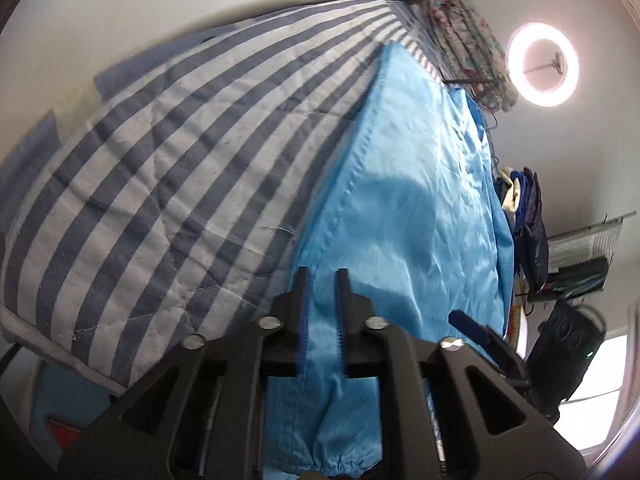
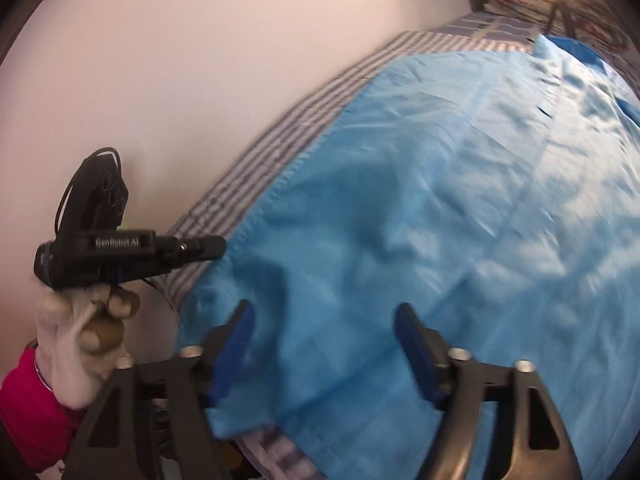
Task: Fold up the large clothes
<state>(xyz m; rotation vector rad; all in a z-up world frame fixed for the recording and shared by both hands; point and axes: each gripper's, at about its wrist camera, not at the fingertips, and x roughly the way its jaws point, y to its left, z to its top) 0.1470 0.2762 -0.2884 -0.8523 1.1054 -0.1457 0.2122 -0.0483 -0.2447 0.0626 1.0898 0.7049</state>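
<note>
A large light-blue garment (image 1: 404,200) lies spread on a bed with a blue-and-grey striped quilt (image 1: 160,152). My left gripper (image 1: 323,276) is shut on the garment's near end, with blue cloth bunched between its fingers. In the right wrist view the garment (image 2: 440,220) covers most of the bed. My right gripper (image 2: 326,312) is open just above the garment's near edge and holds nothing. The left gripper (image 2: 216,246) shows there too, held by a gloved hand at the garment's left edge.
A lit ring light (image 1: 542,65) stands past the bed on the right. A floral cloth (image 1: 464,40) lies at the bed's far end. Dark clothes (image 1: 528,216) and a rack (image 1: 584,248) are at the right. A pale wall (image 2: 180,60) runs along the bed's left side.
</note>
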